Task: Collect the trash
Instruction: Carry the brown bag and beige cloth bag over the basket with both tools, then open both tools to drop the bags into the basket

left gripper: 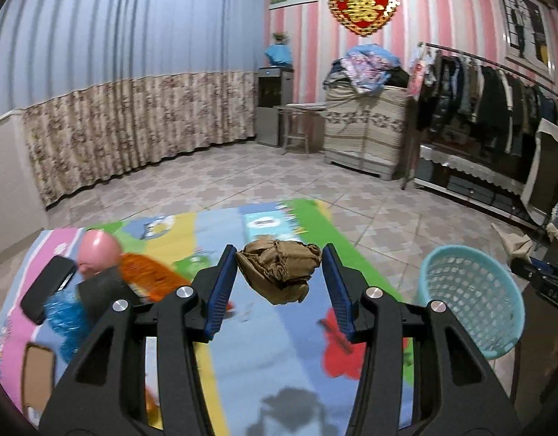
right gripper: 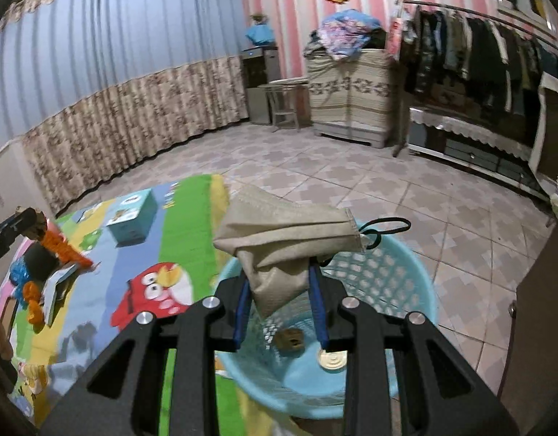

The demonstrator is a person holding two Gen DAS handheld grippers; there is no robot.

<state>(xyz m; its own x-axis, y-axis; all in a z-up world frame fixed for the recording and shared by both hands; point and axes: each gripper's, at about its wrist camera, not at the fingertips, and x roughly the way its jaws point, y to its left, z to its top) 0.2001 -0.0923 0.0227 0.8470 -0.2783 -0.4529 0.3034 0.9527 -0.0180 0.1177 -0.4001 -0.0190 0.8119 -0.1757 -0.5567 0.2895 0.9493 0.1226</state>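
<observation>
My left gripper [left gripper: 279,258] is shut on a crumpled brown paper ball [left gripper: 279,272] and holds it above the colourful play mat [left gripper: 279,356]. My right gripper [right gripper: 279,272] is shut on a beige face mask [right gripper: 279,239] with a black ear loop [right gripper: 386,227], held over the light blue mesh basket [right gripper: 398,283]. The basket holds a small brown lump [right gripper: 289,341] and a gold lid [right gripper: 331,359]. The basket also shows in the left wrist view [left gripper: 471,298], to the right of the mat.
On the mat's left lie a pink ball [left gripper: 97,250], an orange tinsel piece [left gripper: 151,276], blue tinsel [left gripper: 66,312] and a black flat object [left gripper: 48,289]. A teal box [right gripper: 133,216] stands on the mat. A clothes rack [left gripper: 497,101] and a covered cabinet [left gripper: 366,127] line the far wall.
</observation>
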